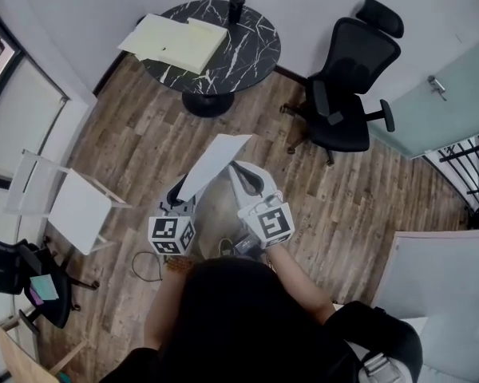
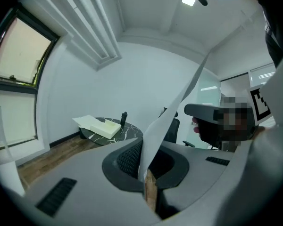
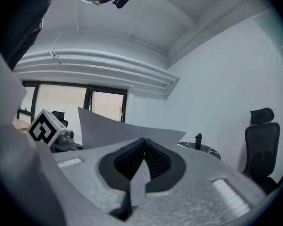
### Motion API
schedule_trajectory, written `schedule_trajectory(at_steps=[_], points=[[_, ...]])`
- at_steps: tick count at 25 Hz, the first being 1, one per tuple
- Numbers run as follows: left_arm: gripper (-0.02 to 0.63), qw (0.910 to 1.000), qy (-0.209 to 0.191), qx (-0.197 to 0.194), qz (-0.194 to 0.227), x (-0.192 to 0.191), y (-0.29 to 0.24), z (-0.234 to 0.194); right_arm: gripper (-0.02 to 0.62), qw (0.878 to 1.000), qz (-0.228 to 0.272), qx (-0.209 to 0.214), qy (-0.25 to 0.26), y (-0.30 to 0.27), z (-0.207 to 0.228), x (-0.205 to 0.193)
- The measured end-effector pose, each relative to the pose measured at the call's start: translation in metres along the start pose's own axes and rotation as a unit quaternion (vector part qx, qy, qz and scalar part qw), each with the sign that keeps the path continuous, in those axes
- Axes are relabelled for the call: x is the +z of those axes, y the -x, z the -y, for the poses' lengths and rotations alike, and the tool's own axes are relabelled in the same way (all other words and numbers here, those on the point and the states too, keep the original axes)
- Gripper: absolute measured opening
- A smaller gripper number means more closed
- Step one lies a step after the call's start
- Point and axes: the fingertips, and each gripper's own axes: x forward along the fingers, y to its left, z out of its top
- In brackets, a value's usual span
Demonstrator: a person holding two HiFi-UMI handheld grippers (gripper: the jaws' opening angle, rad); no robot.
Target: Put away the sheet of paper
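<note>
The left gripper (image 1: 180, 191) and right gripper (image 1: 238, 168) each pinch the white rectangular paper sheet (image 1: 215, 163); two holds likely stop it flopping, well short of the round black marble surface (image 1: 251, 50).

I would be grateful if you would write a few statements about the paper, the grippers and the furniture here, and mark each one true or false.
1. The left gripper is shut on the sheet of paper. True.
2. The right gripper is open and empty. False: its fingers are closed on an edge of the same sheet.
3. The round table has a dark marbled top. True.
4. The sheet lies flat on the table. False: it is held in the air above the wooden floor, away from the table.
5. In the head view, the black office chair stands left of the table. False: it stands to the table's right.
</note>
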Motion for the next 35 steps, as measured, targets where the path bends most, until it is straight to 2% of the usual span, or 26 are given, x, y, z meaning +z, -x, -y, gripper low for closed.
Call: schedule_trajectory(at_steps=[6,12,21,30,35], points=[[0.011,0.9987,-0.004,-0.048,0.020,0.047,-0.042,-0.050,-0.002,0.999,-0.008,-0.024,0.020,-0.066,0.005,0.020],[0.011,0.9977,0.003,-0.065,0.017,0.083,-0.057,-0.117,-0.002,0.999,-0.011,-0.021,0.028,-0.150,-0.016,0.049],[0.011,0.9960,0.021,-0.086,0.015,0.100,-0.071,-0.181,-0.002,0.998,-0.032,-0.009,0.061,-0.232,-0.048,0.059],[0.011,0.9967,0.032,-0.074,-0.010,0.103,-0.124,-0.243,-0.002,0.998,-0.030,-0.021,0.041,-0.308,-0.004,0.042],[0.011,0.9978,0.026,-0.055,-0.025,0.117,-0.168,-0.295,-0.002,0.999,-0.035,-0.017,0.013,-0.365,0.029,0.030]])
